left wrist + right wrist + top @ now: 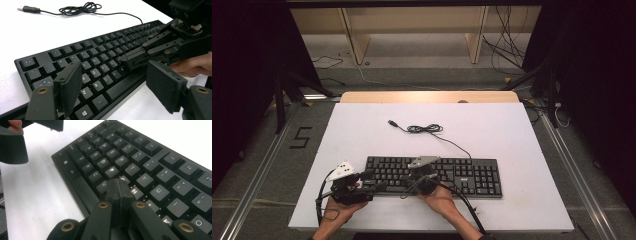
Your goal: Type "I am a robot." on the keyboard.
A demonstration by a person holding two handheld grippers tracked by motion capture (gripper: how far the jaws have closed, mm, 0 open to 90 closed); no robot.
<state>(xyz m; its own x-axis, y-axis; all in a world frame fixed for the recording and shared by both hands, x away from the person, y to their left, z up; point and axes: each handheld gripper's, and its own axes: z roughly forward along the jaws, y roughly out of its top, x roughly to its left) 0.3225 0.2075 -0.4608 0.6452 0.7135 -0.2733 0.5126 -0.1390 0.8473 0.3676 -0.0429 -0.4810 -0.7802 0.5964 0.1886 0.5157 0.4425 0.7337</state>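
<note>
High view showed a flat black plastic keyboard (432, 175) lying on the white, smooth counter (512, 135), its thin black cable (427, 129) coiled in a loose knot beyond the far edge and ending in a USB plug (392, 122). The keys were low, square caps with pale printed legends, set in even rows.

The left gripper (377, 181) lay at the keyboard's near-left corner; the right gripper (409, 186) sat over the near edge, left of the middle. Each carried a grey three-cornered plate. The person's hands were partly cut off by the bottom of that view, and the jaw tips were too small there to read.

In the left gripper view, the left jaws stood wide apart, their flat matte pads bracketing the lower-left keys, gripping nothing; whether the left pad touched the keys could not be told. Ahead of them, the right gripper pointed at the letter rows.

In the right gripper view, the right jaws were pressed together with nothing between, their joined tip resting at the keys just past V, hiding the cap beneath.
</note>
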